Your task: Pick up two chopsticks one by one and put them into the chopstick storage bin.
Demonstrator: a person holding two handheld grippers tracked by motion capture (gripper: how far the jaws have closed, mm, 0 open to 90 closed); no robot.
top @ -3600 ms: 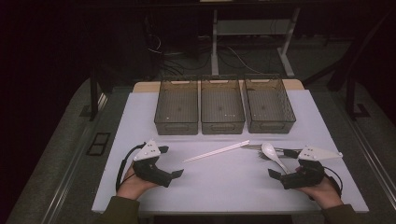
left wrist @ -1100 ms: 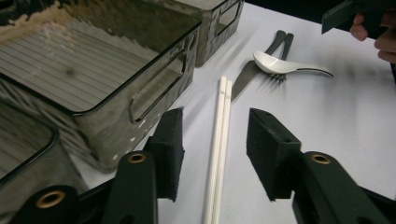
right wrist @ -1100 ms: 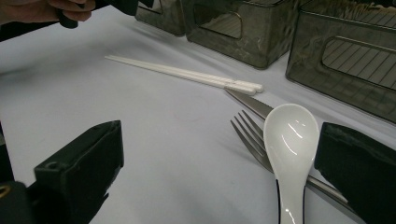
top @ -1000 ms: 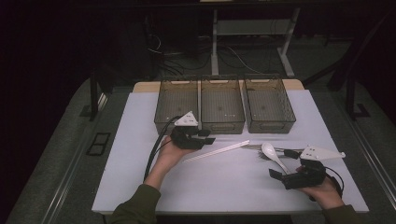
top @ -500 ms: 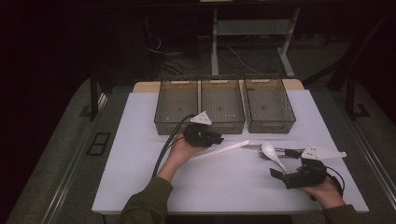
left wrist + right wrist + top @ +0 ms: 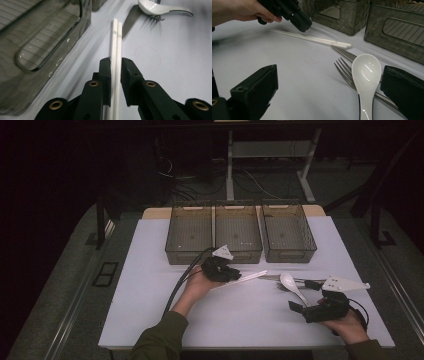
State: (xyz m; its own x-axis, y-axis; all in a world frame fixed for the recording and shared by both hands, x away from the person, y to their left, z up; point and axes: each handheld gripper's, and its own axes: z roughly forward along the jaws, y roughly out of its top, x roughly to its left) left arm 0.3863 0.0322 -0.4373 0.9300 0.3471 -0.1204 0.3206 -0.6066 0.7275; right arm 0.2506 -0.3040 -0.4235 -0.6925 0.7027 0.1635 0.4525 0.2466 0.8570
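Note:
A pair of white chopsticks (image 6: pixel 251 276) (image 6: pixel 116 37) (image 6: pixel 324 41) lies side by side on the white table in front of the middle bin. My left gripper (image 6: pixel 234 272) (image 6: pixel 115 61) (image 6: pixel 305 26) has its jaws pressed narrowly on both sides of the pair, which still rests on the table. A white ceramic spoon (image 6: pixel 290 283) (image 6: pixel 156 7) (image 6: pixel 365 72) lies across a metal fork (image 6: pixel 343 70) and a knife (image 6: pixel 131 20) (image 6: pixel 340 52). At the right front, my right gripper (image 6: pixel 299 306) (image 6: pixel 329 75) is wide open, and the spoon's bowl lies between its jaws, near the right-hand one.
Three smoky see-through bins (image 6: pixel 190 236) (image 6: pixel 239 234) (image 6: pixel 288 234) stand in a row at the back of the white mat (image 6: pixel 150 295). One bin's wall (image 6: pixel 37 42) is close on the left of my left gripper. Cables trail from both grippers.
My left gripper has left the table's front left, travelled up toward the bins and then right along the chopsticks, and closed on them. The right gripper has barely moved.

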